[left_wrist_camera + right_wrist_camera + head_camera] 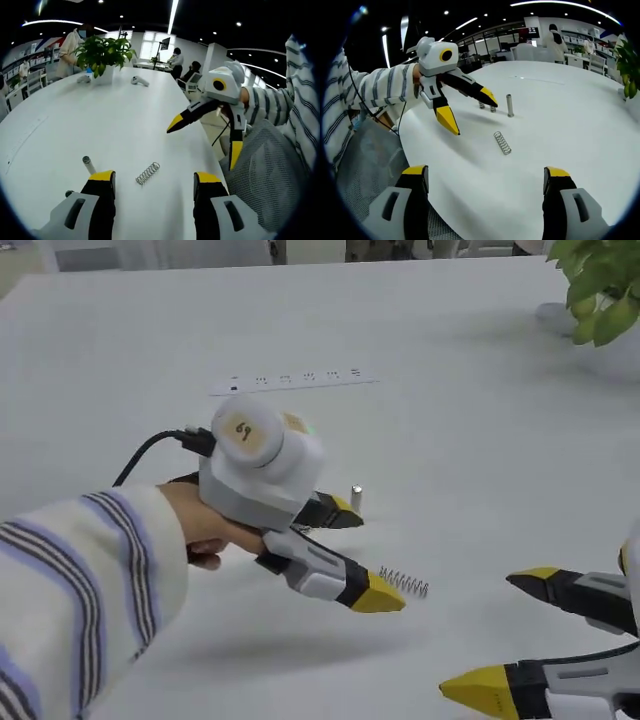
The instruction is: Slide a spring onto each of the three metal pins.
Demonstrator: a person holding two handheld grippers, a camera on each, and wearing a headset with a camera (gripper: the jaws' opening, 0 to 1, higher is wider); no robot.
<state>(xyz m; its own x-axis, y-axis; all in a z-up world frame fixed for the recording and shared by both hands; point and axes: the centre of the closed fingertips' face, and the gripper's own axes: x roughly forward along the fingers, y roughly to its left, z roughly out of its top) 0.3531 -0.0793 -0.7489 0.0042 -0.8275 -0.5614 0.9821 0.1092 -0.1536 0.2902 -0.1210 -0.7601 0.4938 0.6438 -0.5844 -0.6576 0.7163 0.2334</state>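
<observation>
A loose spring (405, 583) lies flat on the white table (470, 440). One upright metal pin (356, 498) stands bare just beyond it. My left gripper (372, 558) is open, its lower jaw tip almost at the spring's end. In the left gripper view the spring (148, 173) lies just ahead of the open jaws, and the pin (87, 163) is by the left jaw. My right gripper (487, 632) is open at the bottom right, apart from the spring. In the right gripper view the spring (502, 142) lies ahead, the pin (510, 105) beyond, with two shorter upright pieces (487, 106) beside it, too small to identify.
A white power strip (295, 380) lies further back on the table. A potted plant (600, 290) stands at the far right corner. The table's near edge (425, 165) and a mesh chair are close to the right gripper. People sit in the background.
</observation>
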